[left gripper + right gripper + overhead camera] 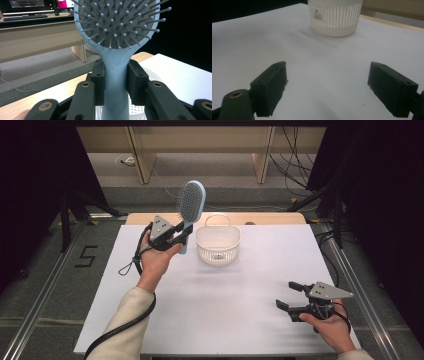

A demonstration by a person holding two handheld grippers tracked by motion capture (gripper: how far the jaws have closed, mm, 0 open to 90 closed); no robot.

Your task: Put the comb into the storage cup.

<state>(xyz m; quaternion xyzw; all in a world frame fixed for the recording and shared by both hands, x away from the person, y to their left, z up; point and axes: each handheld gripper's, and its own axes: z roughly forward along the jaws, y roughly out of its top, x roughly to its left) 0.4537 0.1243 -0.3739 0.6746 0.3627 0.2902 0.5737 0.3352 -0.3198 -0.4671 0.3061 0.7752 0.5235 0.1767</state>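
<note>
The left gripper (116,82) has its two black jaws clamped on the handle of a pale blue hairbrush (116,62), one pad pressed flat against each side of the handle just below the point where it widens into the head. In the left gripper view the handle runs straight up between the pads, the bristle face is turned toward the camera, and the grey bristles end in small rounded tips. In the high view the left gripper (184,234) is held up off the table by the person's left hand (157,257), and the hairbrush (190,205) stands nearly upright above it, leaning slightly, clear of the surface and just to the left of a white basket (218,245). The brush does not touch the basket. The basket stands on the far middle part of the white table top (215,305); it has slotted walls, a perforated floor and a thin handle loop at its far rim. The right gripper (329,85) has its jaws spread wide with nothing between them but bare table. In the right gripper view they point toward the basket (335,17), which is well apart from them and bears a small printed label on its wall. In the high view the right gripper (292,295) sits low over the near right part of the table, held by the person's right hand (332,330), well apart from the brush.
</note>
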